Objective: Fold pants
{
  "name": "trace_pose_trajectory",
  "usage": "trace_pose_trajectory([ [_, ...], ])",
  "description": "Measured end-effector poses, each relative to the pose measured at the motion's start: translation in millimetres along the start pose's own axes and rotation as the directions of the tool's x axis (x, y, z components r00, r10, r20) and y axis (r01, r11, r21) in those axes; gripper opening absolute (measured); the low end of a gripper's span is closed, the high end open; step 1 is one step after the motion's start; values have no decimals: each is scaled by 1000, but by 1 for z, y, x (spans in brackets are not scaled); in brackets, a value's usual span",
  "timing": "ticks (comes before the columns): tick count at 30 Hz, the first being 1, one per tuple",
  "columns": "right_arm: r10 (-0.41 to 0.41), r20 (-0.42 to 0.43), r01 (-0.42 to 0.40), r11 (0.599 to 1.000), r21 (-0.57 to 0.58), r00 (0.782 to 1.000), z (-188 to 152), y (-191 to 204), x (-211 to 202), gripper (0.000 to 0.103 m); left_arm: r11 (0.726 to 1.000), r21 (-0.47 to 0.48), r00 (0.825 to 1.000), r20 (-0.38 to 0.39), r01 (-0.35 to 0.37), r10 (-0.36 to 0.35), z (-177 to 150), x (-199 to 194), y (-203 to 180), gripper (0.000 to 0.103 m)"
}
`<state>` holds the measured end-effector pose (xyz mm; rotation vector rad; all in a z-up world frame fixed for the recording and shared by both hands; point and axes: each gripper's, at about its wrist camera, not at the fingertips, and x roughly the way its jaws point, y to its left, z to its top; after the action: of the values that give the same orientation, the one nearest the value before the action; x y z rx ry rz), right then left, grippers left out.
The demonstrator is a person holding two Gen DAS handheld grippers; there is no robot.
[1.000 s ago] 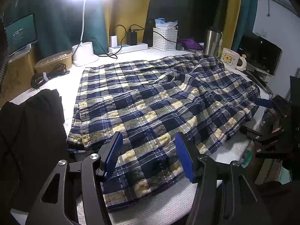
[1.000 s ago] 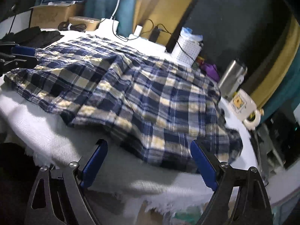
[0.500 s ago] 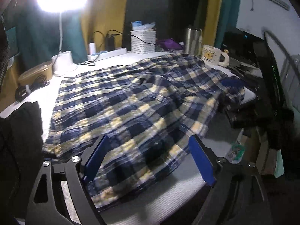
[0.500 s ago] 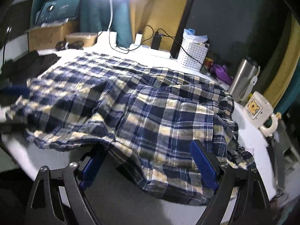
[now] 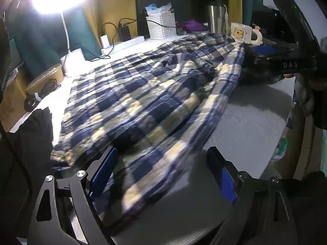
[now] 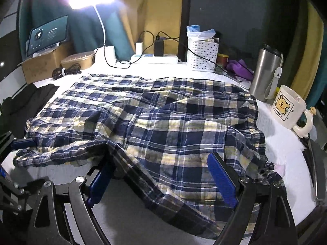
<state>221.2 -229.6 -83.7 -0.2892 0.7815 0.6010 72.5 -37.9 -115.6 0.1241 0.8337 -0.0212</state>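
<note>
Blue, navy and cream plaid pants (image 5: 143, 94) lie spread and rumpled over a white towel-covered table (image 5: 255, 118). My left gripper (image 5: 163, 173) is open wide at the pants' near left end, with loose cloth lying between its blue pads and nothing pinched. In the right wrist view the pants (image 6: 163, 122) fill the table. My right gripper (image 6: 161, 180) is open wide over their near hem, and cloth lies slack between its fingers. A blue pad (image 6: 23, 143) of the left gripper shows at the pants' left edge.
A black garment (image 6: 26, 100) lies at the table's left. Along the back stand a lit desk lamp (image 6: 102, 40), a power strip (image 6: 155, 59) with cables and a white basket (image 6: 202, 55). A steel tumbler (image 6: 265, 73) and a bear mug (image 6: 288, 110) stand at the right.
The left gripper's jaws have spread from half open to wide and it has sunk toward the cloth. The right gripper has moved in from off the table's edge over the pants' hem.
</note>
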Motion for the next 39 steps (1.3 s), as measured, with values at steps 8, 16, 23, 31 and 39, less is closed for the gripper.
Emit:
trace_pose_trajectory([
  [8,-1,1,1,1000,-20,1000,-15,6,-6,91,998,3,996,52,-69,69,0,-21,29,9],
  [16,-46,32,51,987,-150,998,-42,42,-5,91,995,-75,981,176,-72,84,20,-55,45,5],
  [23,-87,69,98,980,-176,994,-50,35,2,91,992,-120,967,247,-31,60,33,-80,52,5],
  [31,-145,55,150,983,-107,988,-49,-9,3,91,988,-135,952,289,-69,106,39,-95,57,5],
  [39,-230,54,233,971,-56,972,-53,-46,-1,73,990,-117,943,310,-84,117,44,-104,55,5],
])
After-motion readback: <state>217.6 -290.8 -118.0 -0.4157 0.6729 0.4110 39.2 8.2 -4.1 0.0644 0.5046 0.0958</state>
